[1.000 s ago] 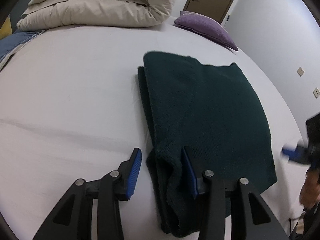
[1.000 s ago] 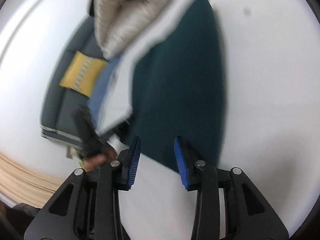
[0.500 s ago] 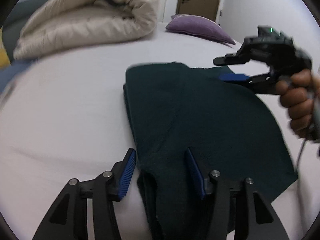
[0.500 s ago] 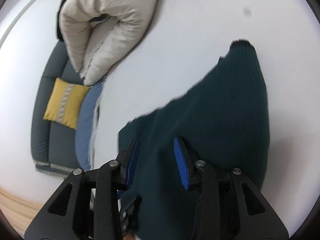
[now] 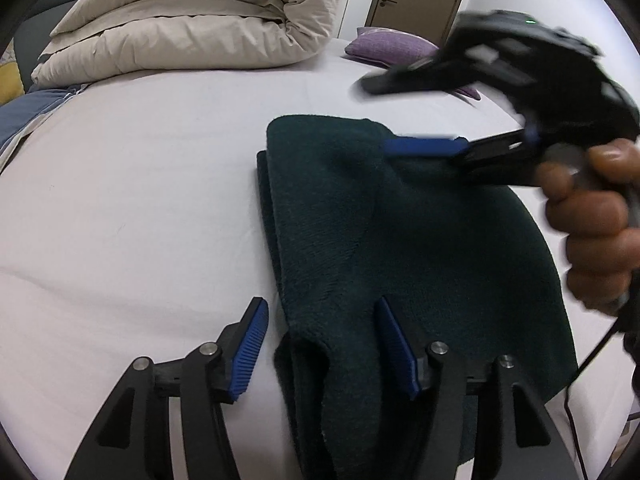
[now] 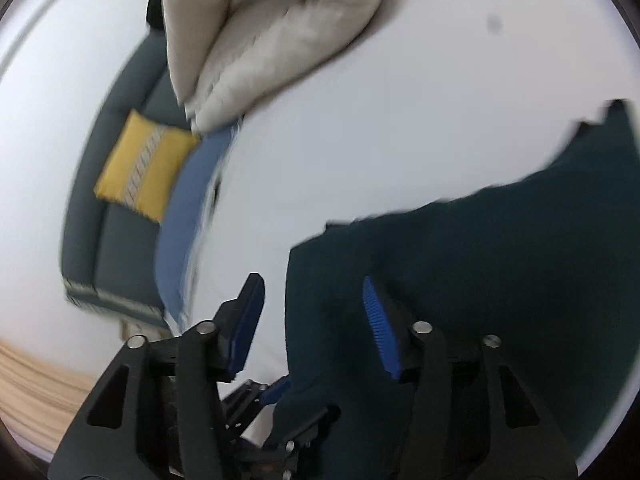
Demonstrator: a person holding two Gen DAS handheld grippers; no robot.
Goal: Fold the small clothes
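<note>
My left gripper (image 5: 320,344), jaws opening, straddles the near folded edge of the dark green knitted garment (image 5: 420,248) on the white bed (image 5: 140,200); my right gripper (image 6: 312,320), also opening, straddles its far corner.

Even soft indoor light, faint shadows, fisheye-bent dark corners, right wrist view smeared, perhaps by motion
</note>
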